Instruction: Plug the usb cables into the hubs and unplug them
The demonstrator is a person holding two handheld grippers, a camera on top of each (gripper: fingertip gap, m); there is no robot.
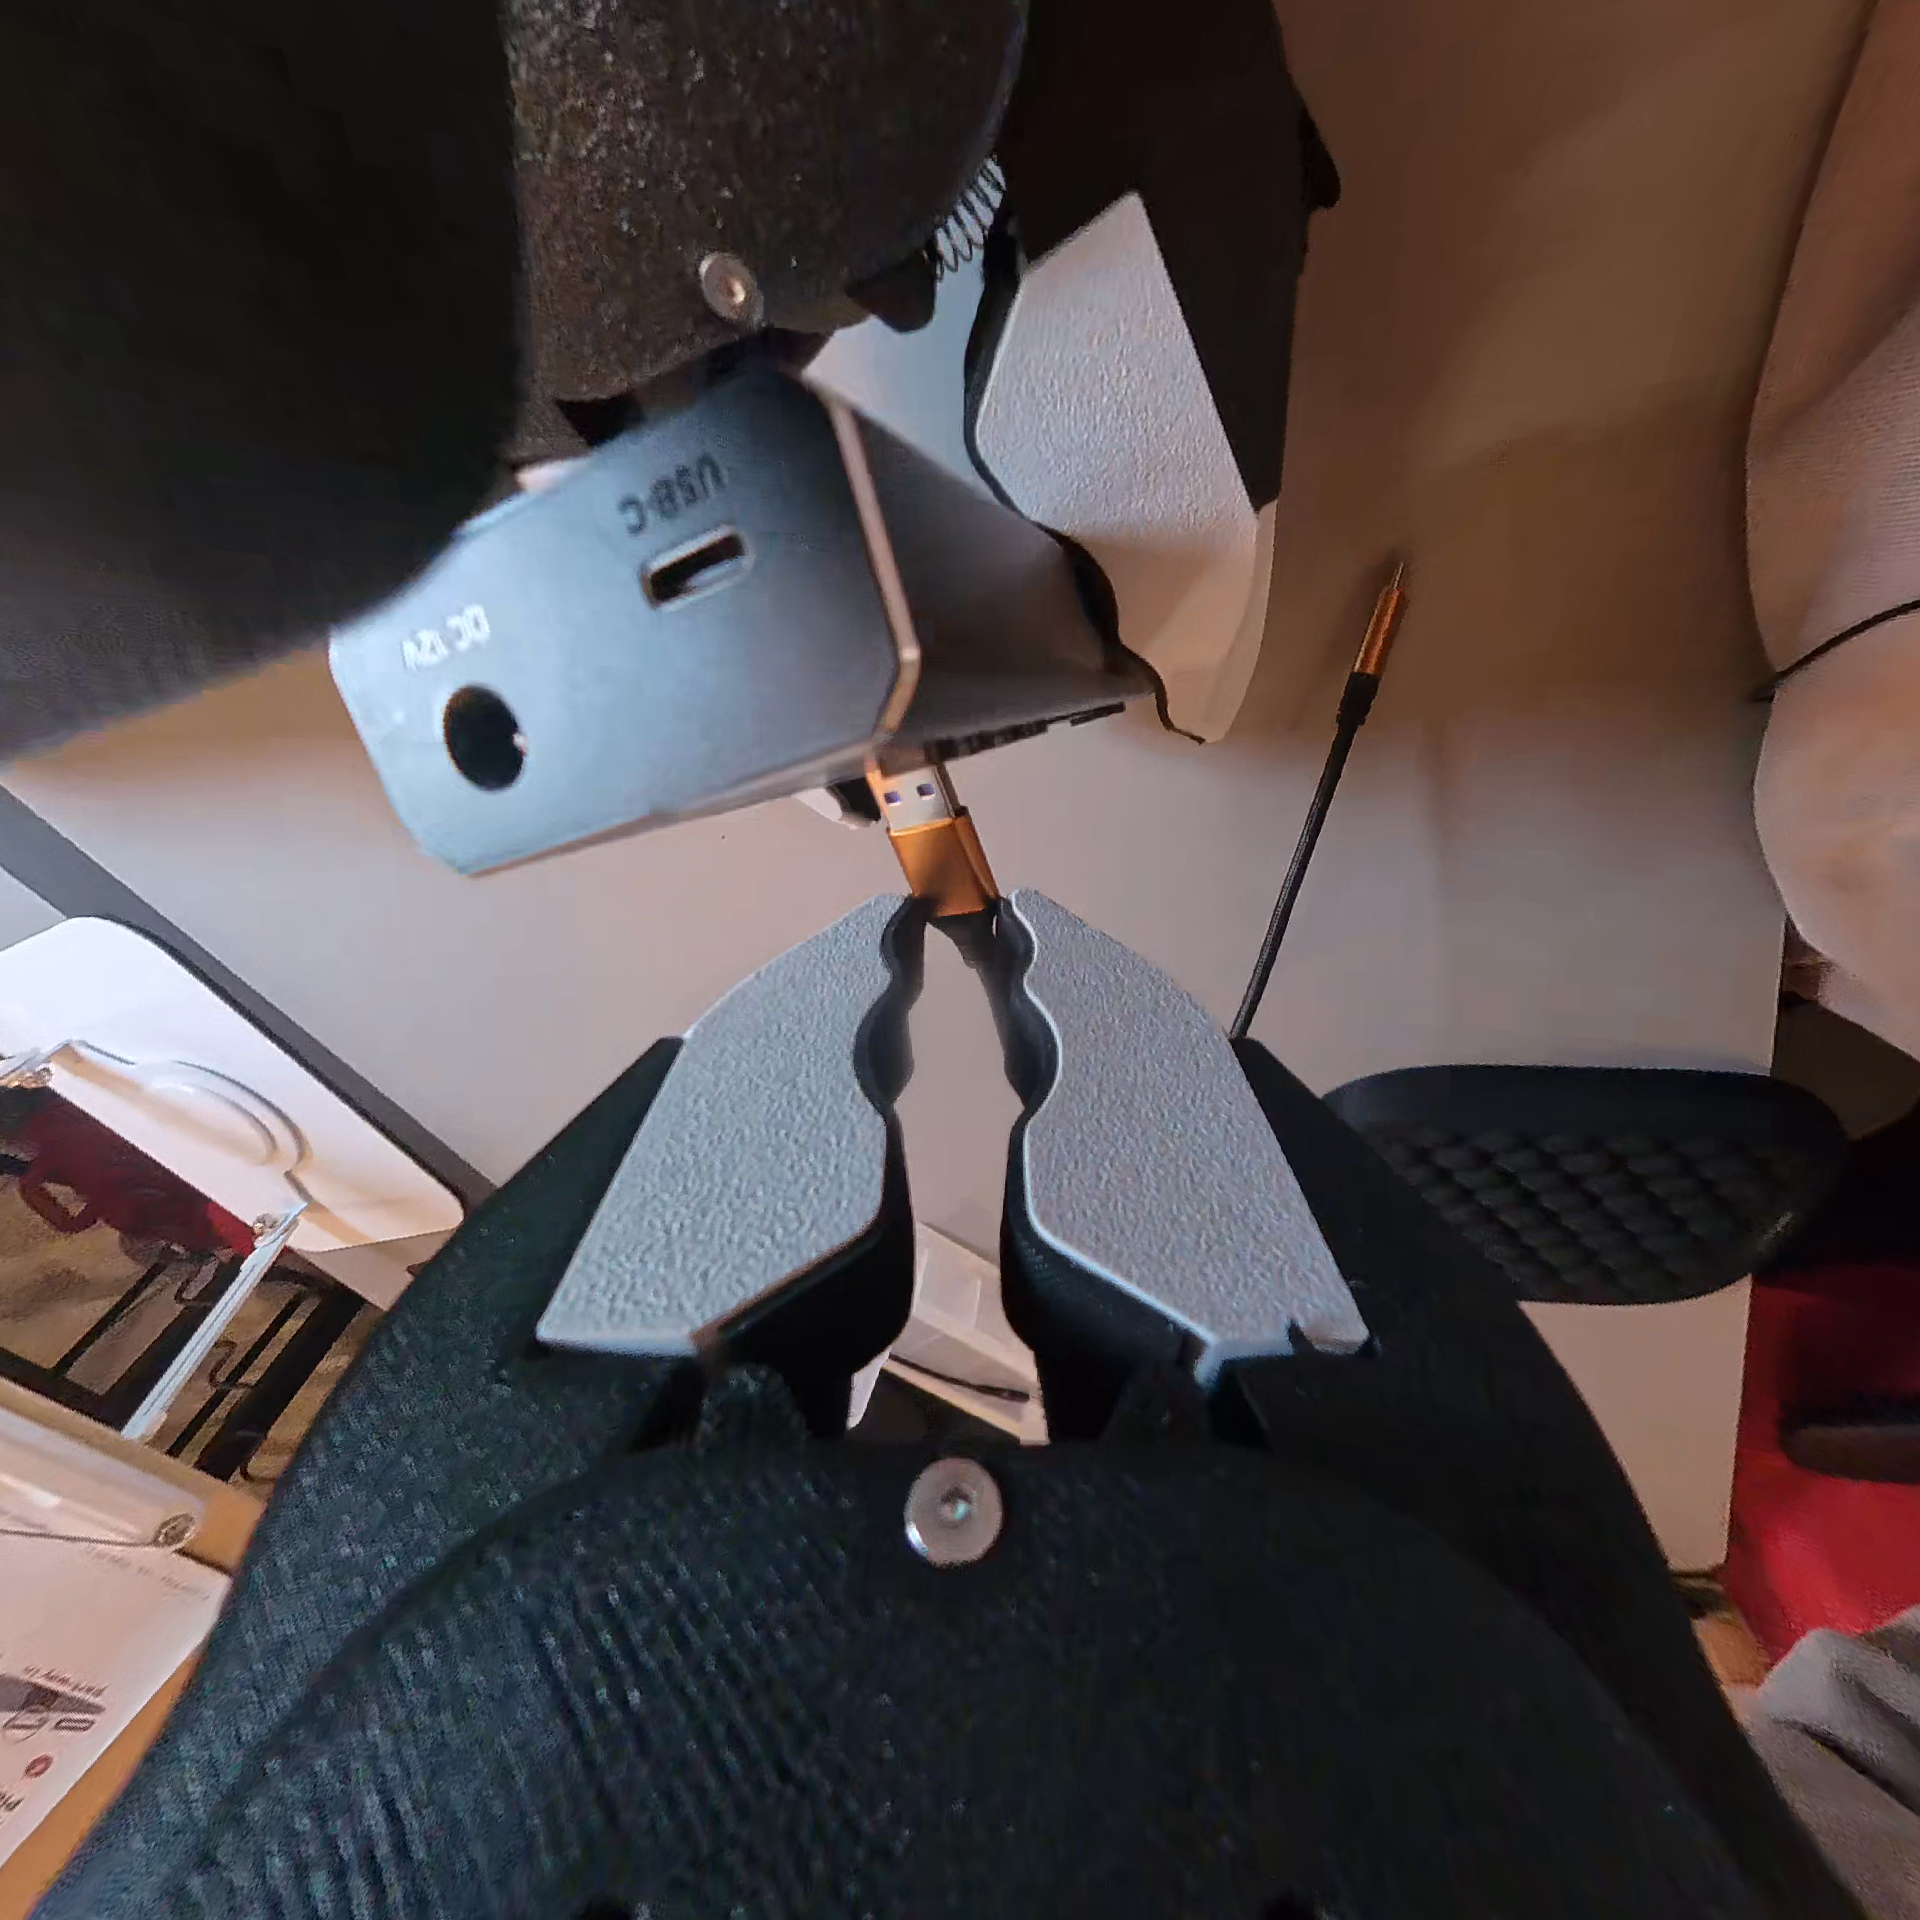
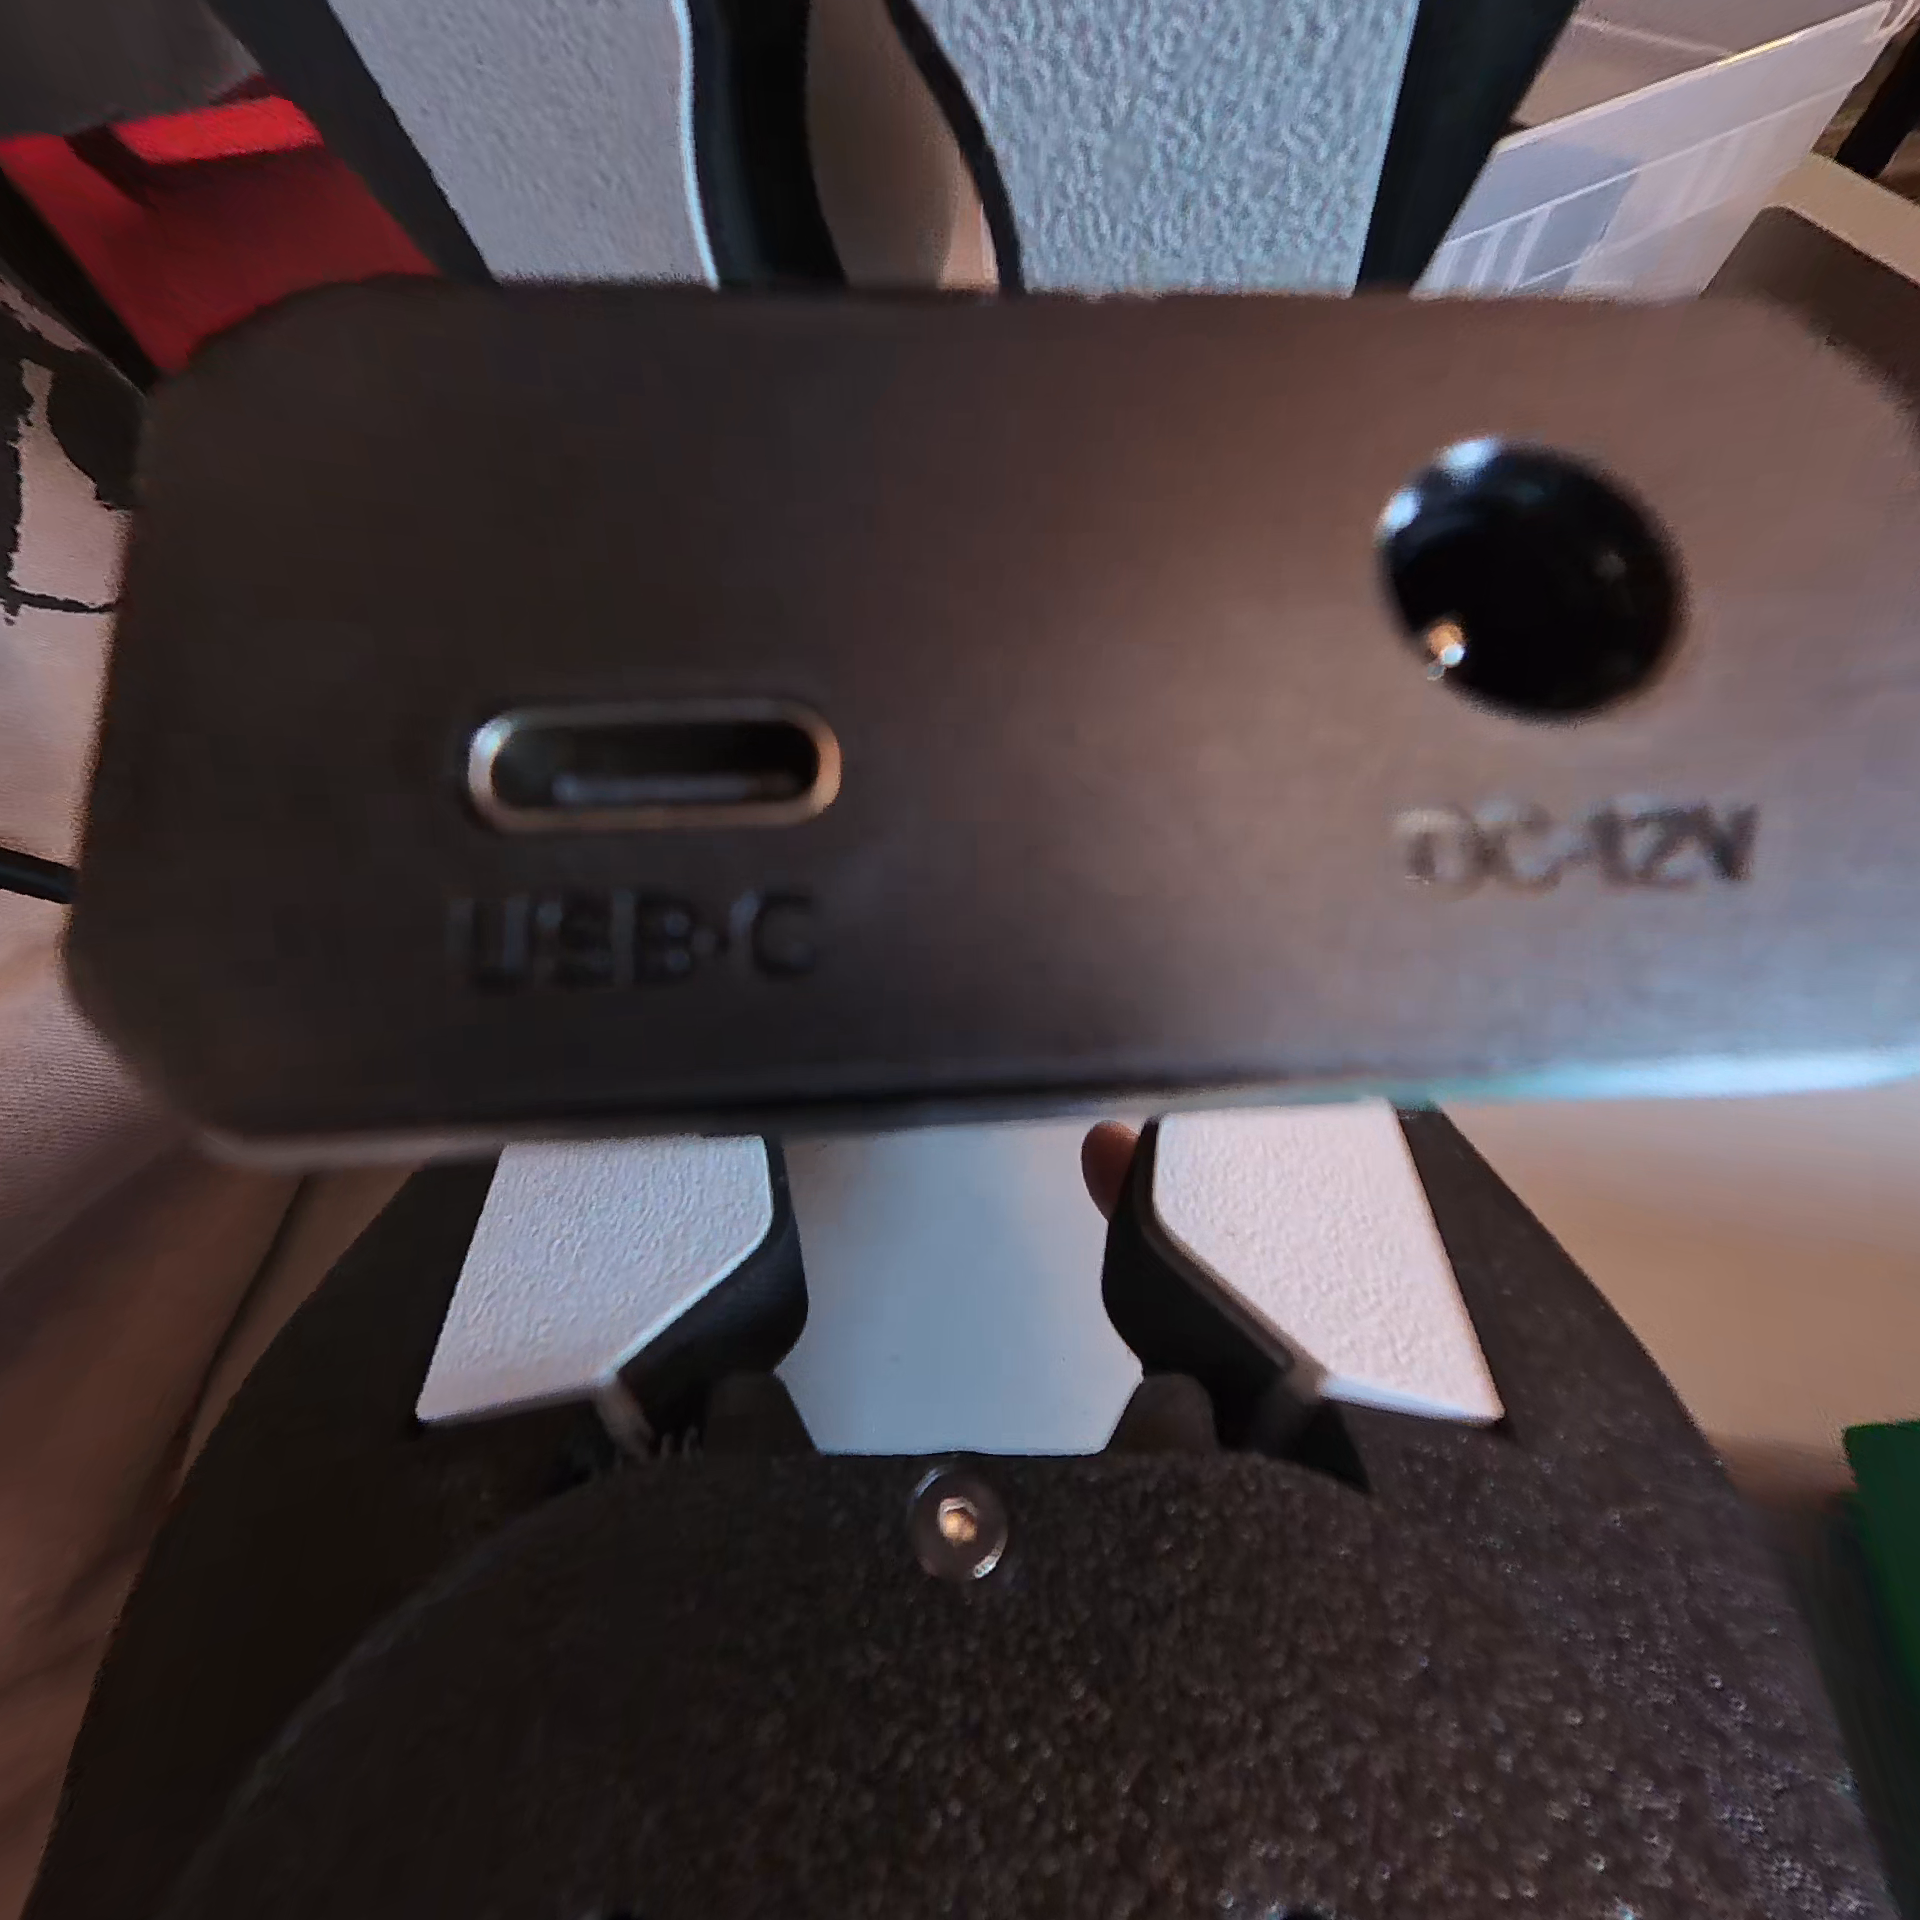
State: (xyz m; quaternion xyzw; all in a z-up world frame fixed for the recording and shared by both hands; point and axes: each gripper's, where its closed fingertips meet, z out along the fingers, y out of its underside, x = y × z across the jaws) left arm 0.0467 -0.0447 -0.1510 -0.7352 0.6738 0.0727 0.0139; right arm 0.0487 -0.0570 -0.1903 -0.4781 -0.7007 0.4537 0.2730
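Both grippers busy: your left gripper pinches orange USB-A plug, tip at grey hub port, seemingly half in. Right gripper jaws clamp hub, tips hidden. Skewed push could jam plug, twist hub loose.

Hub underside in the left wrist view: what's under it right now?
Under the hub, an orange USB plug sits at its port row, pinched by the left tongs. How deep the metal tip is seated is hidden by the hub's edge.
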